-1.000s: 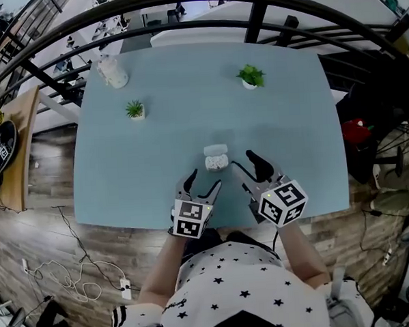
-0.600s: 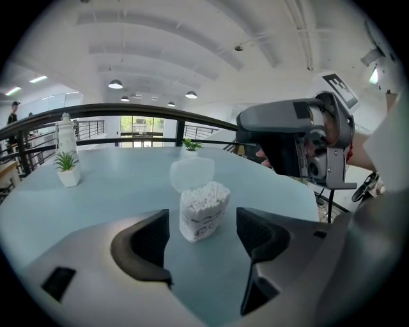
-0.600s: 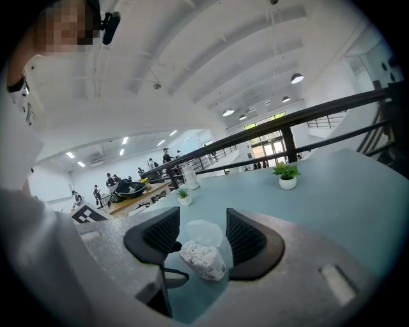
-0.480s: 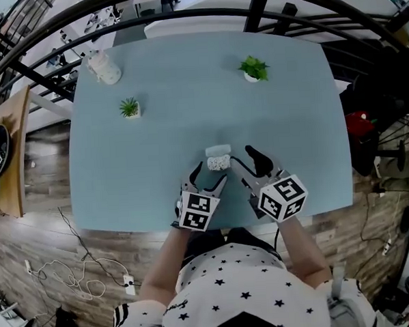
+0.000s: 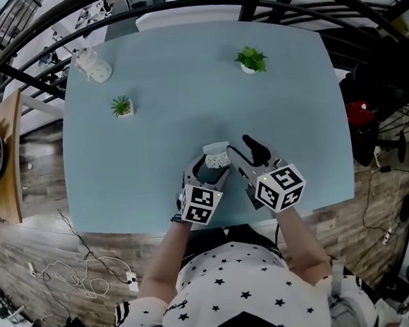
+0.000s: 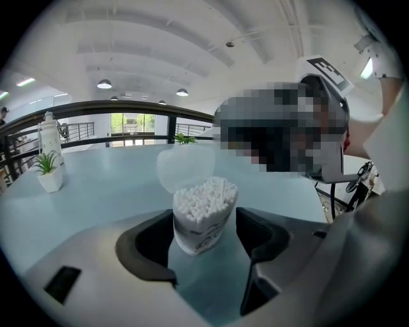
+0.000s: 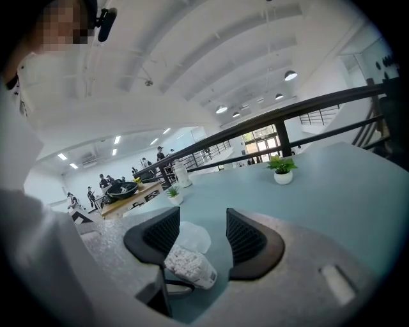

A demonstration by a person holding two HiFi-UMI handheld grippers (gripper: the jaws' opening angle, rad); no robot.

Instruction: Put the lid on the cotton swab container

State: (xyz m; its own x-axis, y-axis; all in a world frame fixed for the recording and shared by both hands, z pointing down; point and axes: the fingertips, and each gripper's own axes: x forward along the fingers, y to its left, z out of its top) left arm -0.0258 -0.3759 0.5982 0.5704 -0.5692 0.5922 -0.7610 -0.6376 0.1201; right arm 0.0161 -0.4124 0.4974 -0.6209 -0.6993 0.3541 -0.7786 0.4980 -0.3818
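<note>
The cotton swab container [image 5: 217, 161] stands on the blue table [image 5: 156, 162] near its front edge, full of white swabs. Its clear lid [image 5: 216, 148] is flipped open behind it. My left gripper [image 5: 206, 174] is open, and its jaws flank the container [image 6: 203, 217] closely on both sides. The lid [image 6: 185, 167] rises behind the swabs. My right gripper [image 5: 245, 154] is open just right of the container, with nothing between its pads. In the right gripper view [image 7: 203, 233] the container [image 7: 190, 265] shows low and to the left, with the lid [image 7: 193, 236] beside it.
Two small potted plants [image 5: 251, 57] [image 5: 121, 105] and a white bottle [image 5: 90, 65] stand towards the table's far side. A black railing [image 5: 250, 0] runs beyond the table. The front table edge [image 5: 125, 221] lies just below the grippers.
My left gripper has moved forward until its jaws lie on both sides of the container. The right gripper has edged slightly forward and stays open.
</note>
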